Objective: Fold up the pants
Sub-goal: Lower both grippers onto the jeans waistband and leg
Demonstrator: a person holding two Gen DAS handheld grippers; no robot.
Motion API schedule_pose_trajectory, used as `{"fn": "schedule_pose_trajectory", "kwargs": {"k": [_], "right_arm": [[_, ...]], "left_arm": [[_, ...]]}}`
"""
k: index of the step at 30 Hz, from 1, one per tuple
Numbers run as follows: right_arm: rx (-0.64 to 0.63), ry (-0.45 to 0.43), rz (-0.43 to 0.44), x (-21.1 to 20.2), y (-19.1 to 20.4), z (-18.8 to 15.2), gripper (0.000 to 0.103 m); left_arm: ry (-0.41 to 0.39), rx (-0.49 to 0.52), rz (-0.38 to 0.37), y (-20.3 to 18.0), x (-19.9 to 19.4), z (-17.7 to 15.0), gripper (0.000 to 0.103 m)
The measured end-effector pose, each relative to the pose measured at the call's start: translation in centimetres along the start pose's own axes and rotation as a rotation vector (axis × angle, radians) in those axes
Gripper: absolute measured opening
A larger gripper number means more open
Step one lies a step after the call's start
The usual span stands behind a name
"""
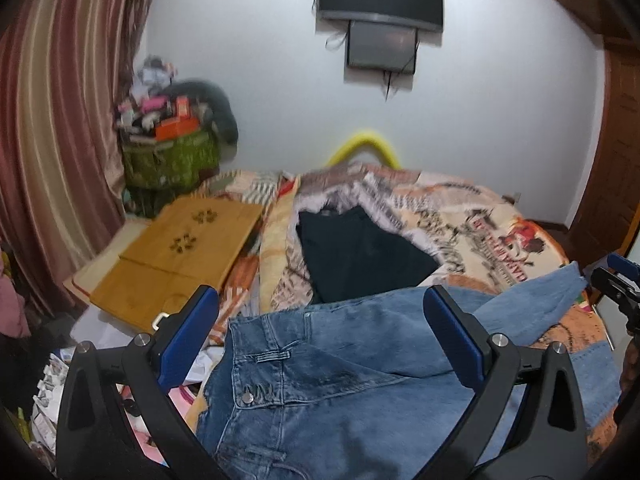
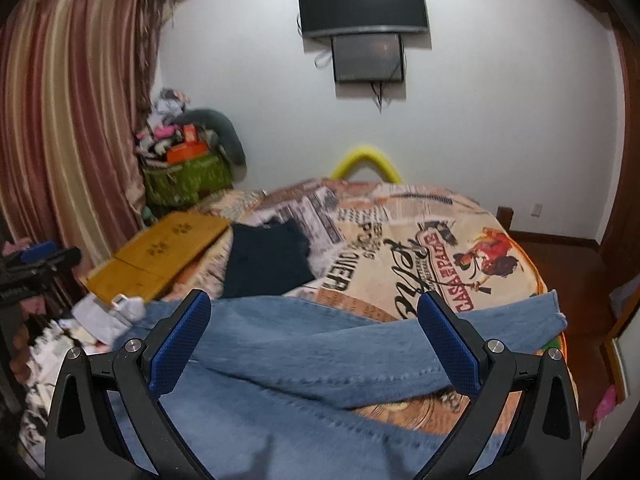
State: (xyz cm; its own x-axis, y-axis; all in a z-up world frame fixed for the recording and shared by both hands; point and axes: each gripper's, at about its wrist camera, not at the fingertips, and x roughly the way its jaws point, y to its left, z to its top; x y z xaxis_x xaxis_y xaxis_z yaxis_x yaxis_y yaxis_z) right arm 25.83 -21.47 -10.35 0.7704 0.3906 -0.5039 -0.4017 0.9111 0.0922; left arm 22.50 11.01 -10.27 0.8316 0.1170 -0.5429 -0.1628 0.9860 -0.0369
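Blue jeans [image 1: 340, 376] lie spread on the bed, waistband with button at the lower left in the left wrist view, one leg reaching right to its hem. My left gripper [image 1: 320, 312] is open and empty, hovering over the waist area. In the right wrist view the jeans' legs [image 2: 320, 360] cross the near part of the bed, one leg lying over the other. My right gripper [image 2: 314, 316] is open and empty above the legs. The right gripper also shows at the right edge of the left wrist view [image 1: 618, 280].
A folded dark garment [image 1: 360, 256] lies farther back on the printed bedspread [image 2: 420, 248]. A wooden lap tray [image 1: 176, 256] sits at the bed's left edge. A green bin piled with clutter [image 1: 172, 156] and curtains stand at left. Two screens hang on the wall [image 2: 360, 4].
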Motion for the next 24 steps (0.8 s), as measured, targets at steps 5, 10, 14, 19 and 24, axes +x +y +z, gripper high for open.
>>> {"fn": "schedule_pose_trajectory", "kwargs": {"k": [5,10,14,19,24], "right_arm": [[-0.032,0.108,-0.006,5.6,-2.0,0.2,0.102],[-0.096,0.208,0.001,10.4,-3.2,-0.1,0.098],[-0.136,0.287,0.017,13.5,-3.5,-0.7,0.095],[-0.195,0.376,0.066,17.4,-3.0,-1.3,0.089],[-0.202,0.457,0.08,21.4,-2.6,-2.4,0.076]], "left_arm": [[0.145,-0.03,0.042,3.1,7.7,0.0,0.103],[0.299,0.004,0.101,5.4,14.9,-1.9,0.103],[0.383,-0.005,0.121,7.1,19.0,-3.9,0.103],[0.51,-0.039,0.103,8.2,23.1,-6.1,0.089],[0.582,-0.103,0.065,9.2,26.4,-7.4,0.079]]}}
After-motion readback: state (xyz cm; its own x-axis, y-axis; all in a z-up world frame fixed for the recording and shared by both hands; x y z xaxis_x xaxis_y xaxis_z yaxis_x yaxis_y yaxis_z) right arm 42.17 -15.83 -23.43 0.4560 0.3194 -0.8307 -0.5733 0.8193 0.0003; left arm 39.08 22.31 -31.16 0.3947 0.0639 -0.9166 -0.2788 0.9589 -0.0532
